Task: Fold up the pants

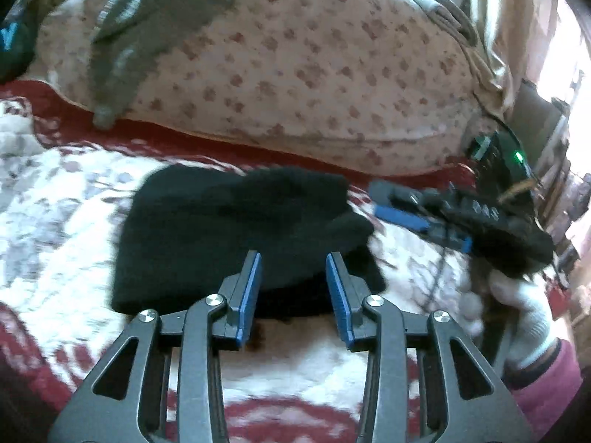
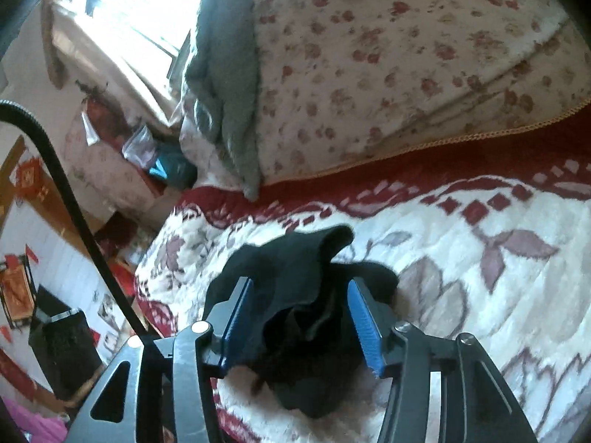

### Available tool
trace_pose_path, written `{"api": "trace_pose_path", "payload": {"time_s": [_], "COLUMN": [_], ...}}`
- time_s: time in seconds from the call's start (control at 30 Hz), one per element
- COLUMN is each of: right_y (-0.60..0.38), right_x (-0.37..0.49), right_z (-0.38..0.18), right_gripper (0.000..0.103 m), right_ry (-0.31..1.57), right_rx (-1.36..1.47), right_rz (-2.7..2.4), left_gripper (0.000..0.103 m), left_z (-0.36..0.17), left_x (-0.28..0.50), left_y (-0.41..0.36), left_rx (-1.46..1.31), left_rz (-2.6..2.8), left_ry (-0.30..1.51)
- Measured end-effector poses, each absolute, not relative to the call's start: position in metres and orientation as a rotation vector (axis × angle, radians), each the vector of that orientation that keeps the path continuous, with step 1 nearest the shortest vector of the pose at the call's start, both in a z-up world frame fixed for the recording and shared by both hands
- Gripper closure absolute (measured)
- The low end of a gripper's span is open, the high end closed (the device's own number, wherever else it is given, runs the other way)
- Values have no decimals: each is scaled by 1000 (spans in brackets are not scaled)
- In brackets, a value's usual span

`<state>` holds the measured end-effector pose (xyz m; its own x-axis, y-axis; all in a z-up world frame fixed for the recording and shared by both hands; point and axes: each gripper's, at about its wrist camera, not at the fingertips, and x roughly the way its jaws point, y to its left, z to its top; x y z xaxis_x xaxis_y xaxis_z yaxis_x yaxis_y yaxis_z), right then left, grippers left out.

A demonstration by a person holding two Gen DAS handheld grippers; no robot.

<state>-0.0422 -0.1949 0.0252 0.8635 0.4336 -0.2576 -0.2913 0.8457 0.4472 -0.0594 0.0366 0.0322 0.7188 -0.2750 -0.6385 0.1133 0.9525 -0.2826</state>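
The black pants (image 1: 236, 229) lie folded in a compact bundle on the red and white patterned bedspread (image 1: 55, 203). My left gripper (image 1: 293, 262) is open, its blue-padded fingertips just over the near edge of the bundle, holding nothing. My right gripper (image 1: 406, 203) reaches in from the right toward the bundle's right edge, held by a white-gloved hand (image 1: 524, 313). In the right wrist view the right gripper (image 2: 301, 288) is open, and a bunched fold of the black pants (image 2: 295, 295) lies between its spread fingers.
A large floral duvet (image 1: 295, 55) is heaped at the back of the bed, with a grey-green cloth (image 1: 129, 37) draped over it. A black cable (image 2: 66, 192) curves along the left of the right wrist view. The bed's edge and cluttered floor (image 2: 55, 313) lie left.
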Motion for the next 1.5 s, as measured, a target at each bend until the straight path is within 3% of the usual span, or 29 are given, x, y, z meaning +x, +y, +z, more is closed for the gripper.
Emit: {"api": "trace_pose_path", "payload": {"time_s": [0.23, 0.27, 0.3, 0.4, 0.7, 0.8, 0.87, 1.07, 1.1, 1.17, 1.23, 1.5], "right_y": [-179, -176, -172, -168, -163, -174, -179, -182, -180, -175, -172, -177], "right_x": [-17, -16, -15, -18, -48, -53, -53, -24, -19, -7, 1, -20], "right_z": [12, 12, 13, 15, -4, 1, 9, 17, 16, 14, 9, 16], "right_gripper": [52, 66, 73, 83, 85, 75, 49, 49, 51, 70, 82, 95], "right_ry": [439, 436, 432, 436, 471, 426, 386, 415, 421, 433, 436, 370], "right_rx": [396, 373, 335, 284, 253, 335, 355, 377, 371, 349, 339, 339], "right_rz": [364, 370, 380, 378, 356, 350, 346, 354, 367, 386, 385, 401], "left_gripper": [62, 62, 62, 62, 62, 62, 62, 62, 62, 62, 62, 62], "left_z": [25, 23, 22, 15, -7, -2, 4, 12, 11, 7, 2, 0], "left_x": [-40, -36, -33, -18, -23, -27, -26, -25, -25, -23, -21, -20], "left_y": [75, 79, 82, 91, 54, 51, 54, 39, 35, 28, 24, 11], "left_rx": [-293, -298, -300, -331, -241, -235, -266, -251, -239, -224, -219, -221], "left_rz": [-75, -63, -53, -16, -119, -138, -144, -171, -174, -175, -169, -168], "left_ry": [741, 740, 739, 769, 847, 841, 834, 827, 831, 845, 862, 874]}}
